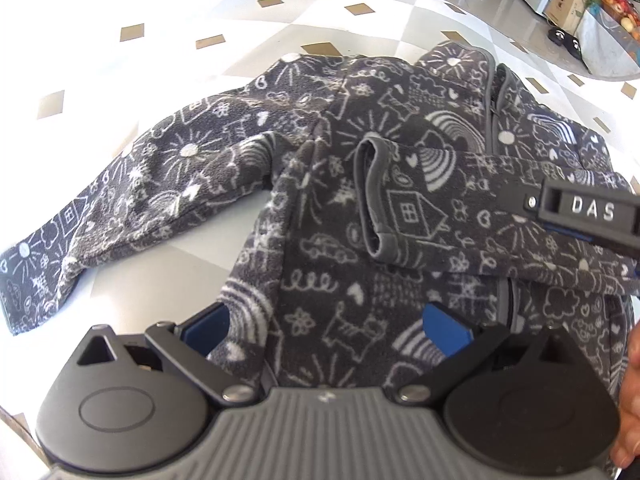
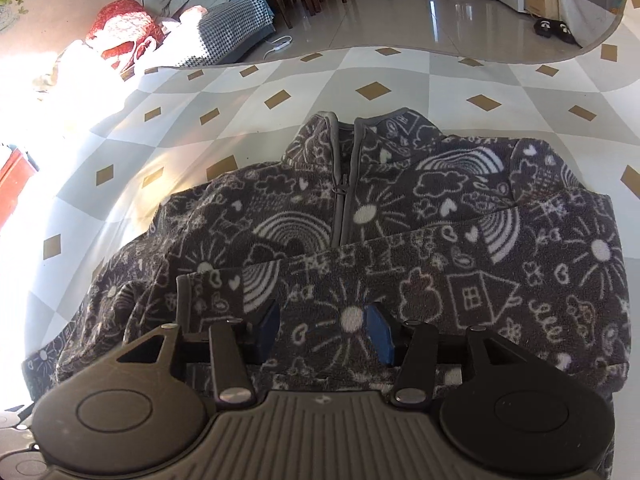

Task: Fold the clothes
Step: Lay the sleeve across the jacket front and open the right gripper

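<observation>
Big table with diamond tiles [image 2: 372,76] under everything. Grey doodle jacket [image 1: 320,184] flat in the middle, one sleeve [image 1: 460,216] folded across the chest, other sleeve [image 1: 132,184] out at left. Probably mid-fold. Right gripper [image 2: 322,330] half spread around folded sleeve, not pinching. Left gripper [image 1: 326,326] spread wide, empty, low centre. Next: grab left sleeve, fold in.
</observation>
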`<move>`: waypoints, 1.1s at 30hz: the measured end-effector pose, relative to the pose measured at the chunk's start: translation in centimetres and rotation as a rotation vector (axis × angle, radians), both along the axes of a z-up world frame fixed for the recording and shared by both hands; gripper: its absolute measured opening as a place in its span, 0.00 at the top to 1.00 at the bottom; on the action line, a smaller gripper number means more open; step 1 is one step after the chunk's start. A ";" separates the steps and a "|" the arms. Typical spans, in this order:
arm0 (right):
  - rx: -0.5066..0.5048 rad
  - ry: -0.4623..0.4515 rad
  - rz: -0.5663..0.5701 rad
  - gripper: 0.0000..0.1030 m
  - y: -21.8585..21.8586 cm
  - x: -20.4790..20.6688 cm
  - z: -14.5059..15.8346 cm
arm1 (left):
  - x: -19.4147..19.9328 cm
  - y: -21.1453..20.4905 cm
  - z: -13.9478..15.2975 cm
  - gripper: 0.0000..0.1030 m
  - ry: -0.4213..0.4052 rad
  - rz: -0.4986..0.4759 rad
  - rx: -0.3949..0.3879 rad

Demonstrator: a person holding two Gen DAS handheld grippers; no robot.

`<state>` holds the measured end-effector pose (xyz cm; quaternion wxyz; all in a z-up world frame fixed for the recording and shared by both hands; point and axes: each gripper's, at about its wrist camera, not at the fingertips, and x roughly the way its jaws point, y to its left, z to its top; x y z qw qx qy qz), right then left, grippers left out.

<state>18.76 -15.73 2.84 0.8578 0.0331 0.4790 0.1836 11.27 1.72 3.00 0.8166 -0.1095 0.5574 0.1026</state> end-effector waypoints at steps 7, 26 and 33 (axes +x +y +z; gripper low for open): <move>-0.140 -0.020 0.131 0.42 2.4 -1.4 -1.8 | 0.0 1.2 -1.2 0.00 0.054 0.046 -0.049; -0.220 -0.069 0.169 0.36 3.6 -2.4 -1.8 | -0.3 1.1 -2.2 0.00 0.067 -0.003 0.041; -0.231 -0.031 0.147 0.36 3.5 -2.6 -1.5 | -1.5 5.9 -1.5 0.00 0.030 0.137 -0.035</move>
